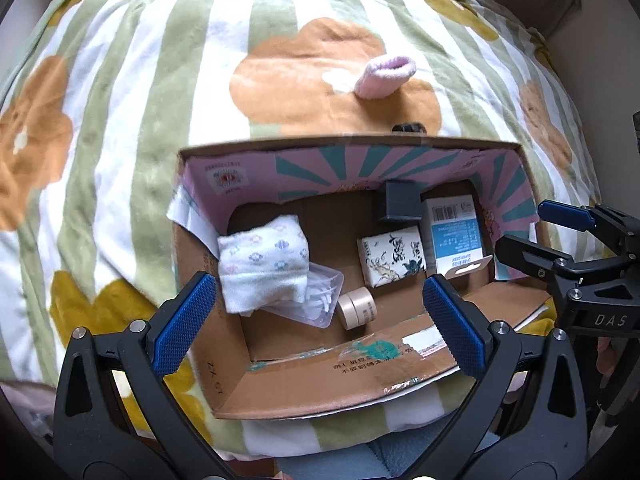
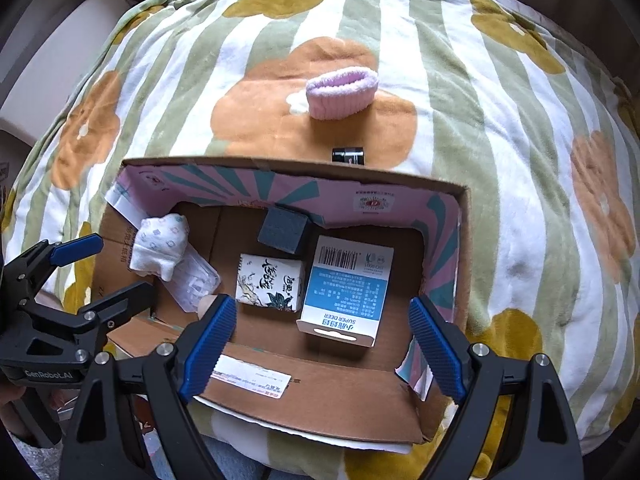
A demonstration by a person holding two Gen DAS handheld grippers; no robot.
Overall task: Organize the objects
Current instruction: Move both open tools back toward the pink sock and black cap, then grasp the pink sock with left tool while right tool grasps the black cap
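Observation:
An open cardboard box lies on a flowered blanket. Inside are a rolled white patterned cloth, a clear plastic case, a small beige jar, a white illustrated pack, a blue-and-white carton and a dark cube. Beyond the box lie a pink sock and a small black cylinder. My left gripper and right gripper hover open above the box, holding nothing.
The striped blanket with orange and mustard flowers bulges over a soft, rounded surface and drops away at its edges. Pale walls or furniture show at the corners. A loose box flap with a label faces me.

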